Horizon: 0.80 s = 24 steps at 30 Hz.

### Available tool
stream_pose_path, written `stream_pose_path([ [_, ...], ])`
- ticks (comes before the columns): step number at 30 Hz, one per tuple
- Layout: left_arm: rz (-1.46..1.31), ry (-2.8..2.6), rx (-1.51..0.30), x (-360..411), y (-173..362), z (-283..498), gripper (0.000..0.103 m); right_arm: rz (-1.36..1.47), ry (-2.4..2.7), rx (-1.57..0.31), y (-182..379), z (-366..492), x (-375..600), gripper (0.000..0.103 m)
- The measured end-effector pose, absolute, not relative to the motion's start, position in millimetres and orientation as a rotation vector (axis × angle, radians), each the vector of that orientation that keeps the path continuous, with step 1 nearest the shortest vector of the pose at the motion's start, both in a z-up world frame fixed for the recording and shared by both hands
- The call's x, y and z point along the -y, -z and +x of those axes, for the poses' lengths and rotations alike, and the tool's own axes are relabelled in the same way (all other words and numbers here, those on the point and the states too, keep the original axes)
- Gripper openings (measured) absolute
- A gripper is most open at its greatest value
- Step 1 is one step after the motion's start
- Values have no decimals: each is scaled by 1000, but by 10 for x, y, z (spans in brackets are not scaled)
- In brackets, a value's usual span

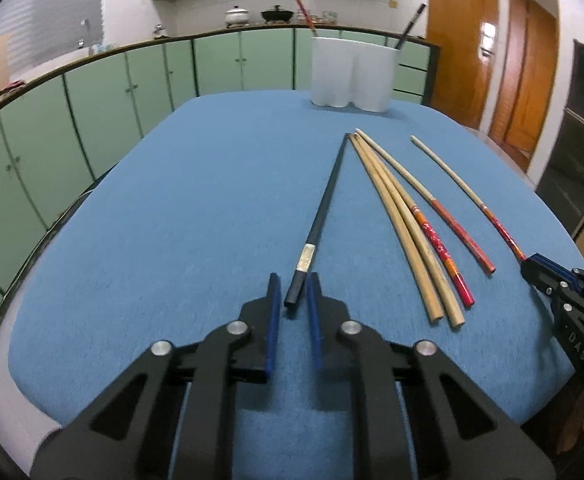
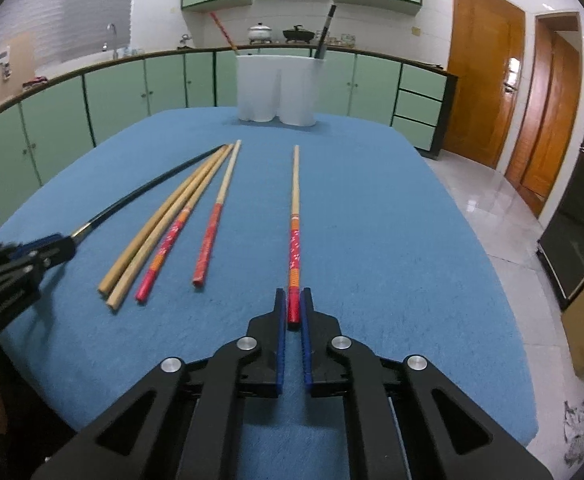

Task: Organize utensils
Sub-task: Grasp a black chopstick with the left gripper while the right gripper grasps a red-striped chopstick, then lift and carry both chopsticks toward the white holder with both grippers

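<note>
Left gripper: its jaws are standing apart on either side of the thick end of the black chopstick, not yet pinching it; the end is being taken because that is the stoutest part and the nearest.
Right gripper: its blue pads are sitting close against the red handle of the lone red-patterned chopstick; they are looking closed on it, though a thin gap could be hiding at this angle.
Loose chopsticks: two plain bamboo chopsticks and two red-handled chopsticks are lying fanned between the two grippers, tips converging toward the far side, handles toward the person.
Holder: the white holder is standing at the far edge of the blue table, already carrying one red and one dark chopstick in separate compartments, likely sorting by kind.
Room: the cloth between the chopstick tips and the holder is lying bare, giving a straight path forward.
Edges: the right gripper is working with open cloth to its right before the table's edge; the left is working just beside the bamboo pair.
</note>
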<state>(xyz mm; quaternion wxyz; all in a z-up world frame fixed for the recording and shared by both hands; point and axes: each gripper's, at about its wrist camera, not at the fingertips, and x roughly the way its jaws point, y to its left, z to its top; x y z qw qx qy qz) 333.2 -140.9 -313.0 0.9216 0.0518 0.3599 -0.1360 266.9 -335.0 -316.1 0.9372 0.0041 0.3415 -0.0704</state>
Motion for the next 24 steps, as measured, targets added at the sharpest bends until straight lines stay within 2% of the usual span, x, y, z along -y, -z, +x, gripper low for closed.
stream_pose_path([
  [1, 113, 288, -740, 1403, 3129, 3352, 41, 4, 140, -696, 3159, 2656, 3347, 10],
  [2, 129, 287, -737, 1393, 3129, 3381, 46, 5, 136, -696, 3158, 2649, 3348, 11],
  [3, 130, 297, -740, 1373, 3137, 3412, 49, 6, 134, -697, 3159, 2646, 3349, 11],
  [5, 119, 330, -743, 1331, 3145, 3449, 49, 7, 137, -696, 3152, 2656, 3351, 12],
  [6, 114, 349, -743, 1316, 3142, 3466, 46, 10, 139, -696, 3151, 2657, 3350, 12],
  [7, 105, 361, -743, 1305, 3147, 3472, 36, 11, 141, -695, 3150, 2663, 3343, 12],
  [8, 90, 373, -742, 1290, 3145, 3482, 32, 10, 142, -694, 3152, 2667, 3335, 13],
  [10, 55, 392, -747, 1265, 3150, 3500, 11, 4, 145, -690, 3159, 2674, 3315, 13],
  [14, -30, 395, -763, 1223, 3150, 3455, 6, -5, 148, -683, 3170, 2648, 3272, 13],
  [19, -87, 373, -764, 1192, 3055, 3313, 6, -17, 122, -676, 3158, 2635, 3241, 7],
  [24, -82, 357, -744, 1163, 2791, 3227, 6, -8, 103, -634, 2924, 2542, 3239, 6],
])
